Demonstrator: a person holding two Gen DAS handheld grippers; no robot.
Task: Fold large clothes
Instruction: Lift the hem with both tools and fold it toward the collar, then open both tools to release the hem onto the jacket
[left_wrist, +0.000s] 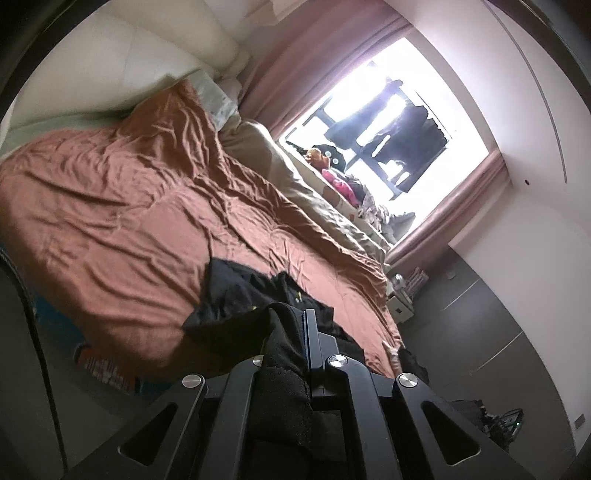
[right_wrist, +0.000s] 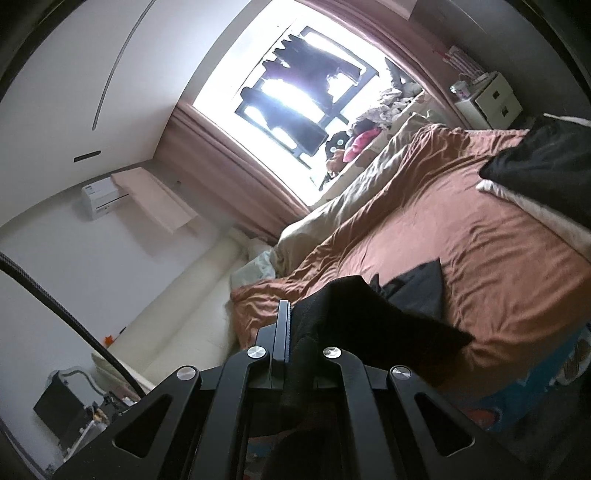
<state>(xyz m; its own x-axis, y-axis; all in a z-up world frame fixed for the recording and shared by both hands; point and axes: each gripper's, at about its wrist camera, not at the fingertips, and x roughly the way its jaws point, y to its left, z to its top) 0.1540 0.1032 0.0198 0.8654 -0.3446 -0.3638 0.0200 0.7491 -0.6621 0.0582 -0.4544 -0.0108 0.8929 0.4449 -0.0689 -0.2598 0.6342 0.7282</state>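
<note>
I am gripping the black garment (left_wrist: 236, 295) with both claws, left gripper (left_wrist: 299, 332) and right gripper (right_wrist: 291, 325), clenched on it above the bed (left_wrist: 110, 206); folding is barely starting.

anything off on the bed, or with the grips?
Nothing damaged or spilled. Both grippers, left and right, are shut on the black garment, which is bunched and crumpled rather than spread flat. The brown bedspread is heavily wrinkled.

Rust-covered bed (left_wrist: 122, 206) beneath bright window (right_wrist: 295, 85); pink curtains (left_wrist: 325, 62); white walls (right_wrist: 74, 66).
</note>
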